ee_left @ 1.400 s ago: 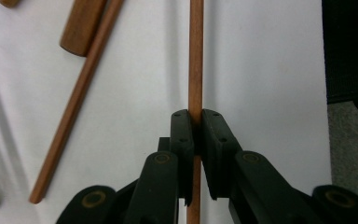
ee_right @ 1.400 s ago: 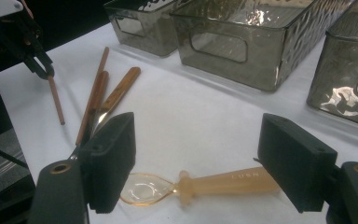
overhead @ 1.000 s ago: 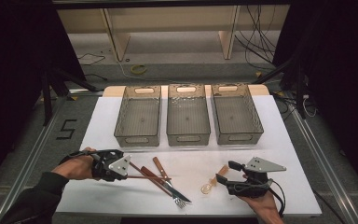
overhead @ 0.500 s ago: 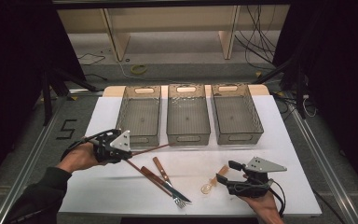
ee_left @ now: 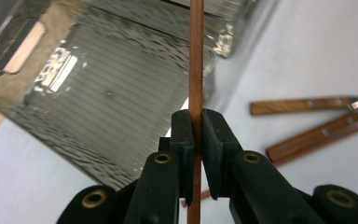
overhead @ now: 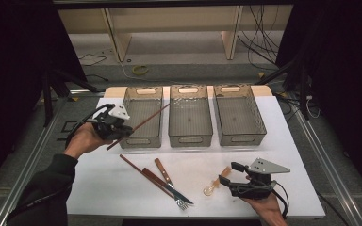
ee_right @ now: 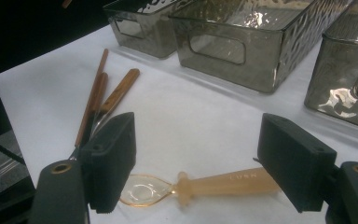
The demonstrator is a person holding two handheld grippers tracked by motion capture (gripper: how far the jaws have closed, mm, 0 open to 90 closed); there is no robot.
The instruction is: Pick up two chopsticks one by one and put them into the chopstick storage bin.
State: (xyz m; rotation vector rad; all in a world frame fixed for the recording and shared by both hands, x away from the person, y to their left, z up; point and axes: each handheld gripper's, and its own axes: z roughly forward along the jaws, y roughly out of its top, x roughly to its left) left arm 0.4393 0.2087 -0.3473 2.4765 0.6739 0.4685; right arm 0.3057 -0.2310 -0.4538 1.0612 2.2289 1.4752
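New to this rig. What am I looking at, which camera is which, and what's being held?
No robot arm here: a person holds a two-jaw gripper in each hand. The high view looks down on the white table; the other two cameras ride on the grippers, looking along their black jaws.

Three grey bins stand in a row. In front lie a chopstick, a knife, a fork and an amber spoon.

The left gripper is shut on a second chopstick, raised over the left bin. The right gripper is open, with the spoon between its jaws, not pinched.
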